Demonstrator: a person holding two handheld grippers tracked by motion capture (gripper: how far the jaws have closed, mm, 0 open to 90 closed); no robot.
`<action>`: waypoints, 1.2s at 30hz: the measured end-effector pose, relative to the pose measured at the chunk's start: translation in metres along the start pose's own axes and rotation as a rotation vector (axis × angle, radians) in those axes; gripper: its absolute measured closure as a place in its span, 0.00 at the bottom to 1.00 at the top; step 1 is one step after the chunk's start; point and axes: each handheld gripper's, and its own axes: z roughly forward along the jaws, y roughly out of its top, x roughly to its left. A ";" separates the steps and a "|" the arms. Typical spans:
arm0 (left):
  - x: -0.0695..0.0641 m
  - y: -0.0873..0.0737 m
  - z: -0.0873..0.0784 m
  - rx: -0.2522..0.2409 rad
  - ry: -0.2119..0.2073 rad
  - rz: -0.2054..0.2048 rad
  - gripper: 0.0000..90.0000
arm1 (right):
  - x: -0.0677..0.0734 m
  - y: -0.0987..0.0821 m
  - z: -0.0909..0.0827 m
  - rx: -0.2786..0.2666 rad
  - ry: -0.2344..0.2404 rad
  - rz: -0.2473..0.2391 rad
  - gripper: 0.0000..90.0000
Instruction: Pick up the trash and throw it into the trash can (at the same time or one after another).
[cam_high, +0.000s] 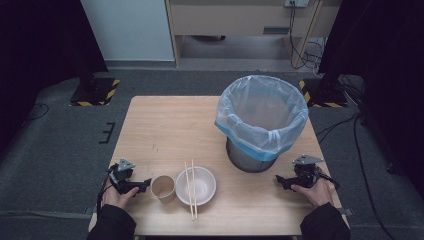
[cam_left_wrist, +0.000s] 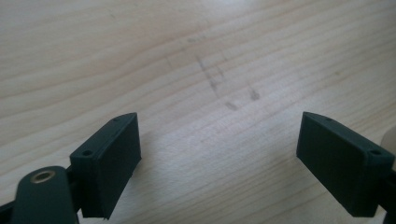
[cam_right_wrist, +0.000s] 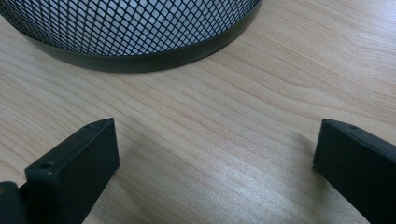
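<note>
Right, both grippers rest on the table (cam_high: 150, 130), jaws spread wide, nothing held. The left gripper (cam_high: 141, 186) sits just beside the paper cup (cam_high: 163, 188); one careless nudge could tip it into the bowl (cam_high: 202, 186) and roll the chopsticks (cam_high: 190, 190) away.

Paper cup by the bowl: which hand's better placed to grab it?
Left. The left tongs sit open right beside the paper cup; the right tongs, also open, rest past the bowl, near the lined bin.
</note>
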 end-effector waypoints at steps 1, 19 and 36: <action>0.000 0.002 -0.003 -0.027 0.000 -0.007 0.16 | 0.000 0.000 0.000 0.000 0.000 0.000 0.01; -0.012 0.021 -0.054 -0.352 0.008 -0.060 0.24 | 0.000 0.000 -0.001 0.001 0.000 0.004 0.01; -0.047 0.027 -0.063 -0.325 -0.109 0.034 0.47 | 0.000 0.000 -0.001 0.001 0.002 0.002 0.01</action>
